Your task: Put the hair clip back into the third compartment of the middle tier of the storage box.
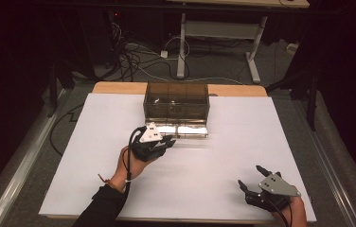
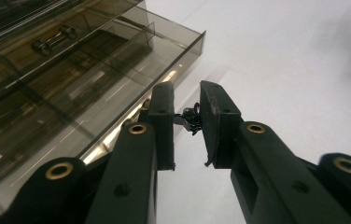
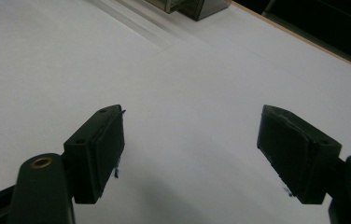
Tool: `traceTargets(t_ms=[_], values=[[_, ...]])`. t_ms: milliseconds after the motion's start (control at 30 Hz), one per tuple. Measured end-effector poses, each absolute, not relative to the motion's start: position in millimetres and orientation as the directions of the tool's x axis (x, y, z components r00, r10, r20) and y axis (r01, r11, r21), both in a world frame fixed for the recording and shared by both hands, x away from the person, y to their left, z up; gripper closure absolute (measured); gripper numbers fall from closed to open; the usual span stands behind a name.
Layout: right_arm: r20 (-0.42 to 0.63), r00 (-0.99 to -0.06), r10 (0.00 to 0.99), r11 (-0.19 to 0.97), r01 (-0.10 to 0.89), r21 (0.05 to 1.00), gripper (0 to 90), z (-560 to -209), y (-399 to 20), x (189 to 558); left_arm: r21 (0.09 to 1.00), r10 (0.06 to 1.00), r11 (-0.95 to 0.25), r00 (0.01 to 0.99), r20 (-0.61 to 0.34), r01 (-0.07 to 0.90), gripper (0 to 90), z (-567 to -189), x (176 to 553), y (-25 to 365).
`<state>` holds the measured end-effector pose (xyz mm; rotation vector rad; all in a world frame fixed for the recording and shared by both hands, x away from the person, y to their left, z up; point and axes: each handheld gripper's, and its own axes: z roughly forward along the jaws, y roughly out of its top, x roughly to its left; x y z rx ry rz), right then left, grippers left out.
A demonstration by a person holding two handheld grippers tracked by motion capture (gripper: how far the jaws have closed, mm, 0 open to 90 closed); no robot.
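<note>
High view: above 6 o'clock edge, facing 12, whole counter. Both tongs views: close, low over counter; all share smoked drawer box

1. A smoky, see-through plastic drawer box stands at the middle of the table's far edge, on the white sheet covering the table.
2. Its bottom drawer is pulled out toward the near edge; in the left gripper view, thin dividers split the drawer into compartments.
3. A tiny dark metal piece, too small to identify, sits pinched between two black jaws just beside the drawer's front corner, above the sheet.
</note>
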<state>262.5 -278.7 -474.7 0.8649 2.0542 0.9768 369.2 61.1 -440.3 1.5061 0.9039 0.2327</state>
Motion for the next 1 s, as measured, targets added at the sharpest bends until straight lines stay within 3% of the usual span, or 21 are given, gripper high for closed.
traceTargets(t_ms=[1000], values=[[-0.294, -0.537, 0.790, 0.495, 0.277, 0.824, 23.5, -477, -281, 264, 0.889, 0.637, 0.138, 0.649, -0.417, 0.436, 73.3, -426, 428, -7]])
